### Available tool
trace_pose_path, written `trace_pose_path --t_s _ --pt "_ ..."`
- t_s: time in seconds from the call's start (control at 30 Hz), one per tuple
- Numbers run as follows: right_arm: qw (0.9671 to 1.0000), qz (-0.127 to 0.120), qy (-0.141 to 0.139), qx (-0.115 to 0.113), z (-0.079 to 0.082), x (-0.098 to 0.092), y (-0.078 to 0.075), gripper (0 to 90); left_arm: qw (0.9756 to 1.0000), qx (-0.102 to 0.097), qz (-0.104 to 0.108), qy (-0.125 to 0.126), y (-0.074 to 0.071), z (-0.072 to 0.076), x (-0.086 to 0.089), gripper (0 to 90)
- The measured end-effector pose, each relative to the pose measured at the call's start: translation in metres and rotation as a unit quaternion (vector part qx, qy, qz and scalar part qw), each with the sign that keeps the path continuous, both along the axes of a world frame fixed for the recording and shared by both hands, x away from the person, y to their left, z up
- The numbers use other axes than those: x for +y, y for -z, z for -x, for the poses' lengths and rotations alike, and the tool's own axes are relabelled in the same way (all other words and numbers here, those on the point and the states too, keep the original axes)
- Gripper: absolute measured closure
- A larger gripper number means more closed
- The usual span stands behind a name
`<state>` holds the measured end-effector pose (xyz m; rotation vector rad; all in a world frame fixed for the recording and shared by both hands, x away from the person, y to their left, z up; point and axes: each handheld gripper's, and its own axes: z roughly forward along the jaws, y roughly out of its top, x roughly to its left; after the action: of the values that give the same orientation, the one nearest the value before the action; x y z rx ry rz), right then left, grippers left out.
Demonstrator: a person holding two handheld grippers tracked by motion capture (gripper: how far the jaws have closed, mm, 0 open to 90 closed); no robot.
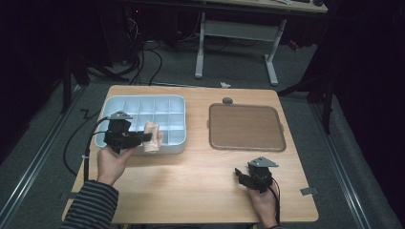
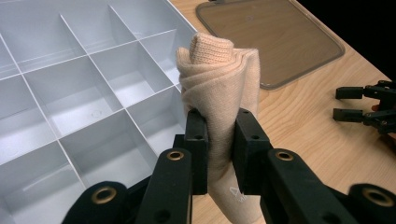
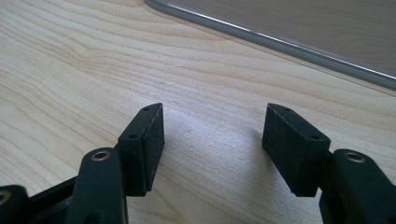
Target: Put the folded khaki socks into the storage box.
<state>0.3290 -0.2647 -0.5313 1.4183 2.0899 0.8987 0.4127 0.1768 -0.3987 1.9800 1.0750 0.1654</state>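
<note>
Spanning most of the high view, a light wooden table with a clear grain is seen, on which a pale grey-white plastic organizer tray divided into square compartments is set at the left and a flat brown tray with rounded corners and a thin rim at the right, the two well apart. A small dark round object is noted just beyond the brown tray's far edge; what it is cannot be told from this distance. A rolled beige knitted cloth, probably a sock, is pinched between the black jaws of the left gripper; its ribbed weave and soft folds are made out in the left gripper view, while from above it is shown held over the near right corner of the organizer tray, by the front wall. Whether it touches the tray cannot be judged. The right gripper is held low over bare wood near the brown tray, its flat, matte, rectangular pads spread wide with nothing between them, as is confirmed in the right gripper view.
</note>
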Motion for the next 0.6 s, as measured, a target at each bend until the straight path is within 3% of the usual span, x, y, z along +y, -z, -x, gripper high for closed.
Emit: trace_pose_path --t_s 0.6 --pt "1.0 0.002 -0.002 -0.001 0.0 0.0 0.0 38.2 0.9999 0.006 -0.009 -0.011 -0.002 -0.023 0.006 78.2"
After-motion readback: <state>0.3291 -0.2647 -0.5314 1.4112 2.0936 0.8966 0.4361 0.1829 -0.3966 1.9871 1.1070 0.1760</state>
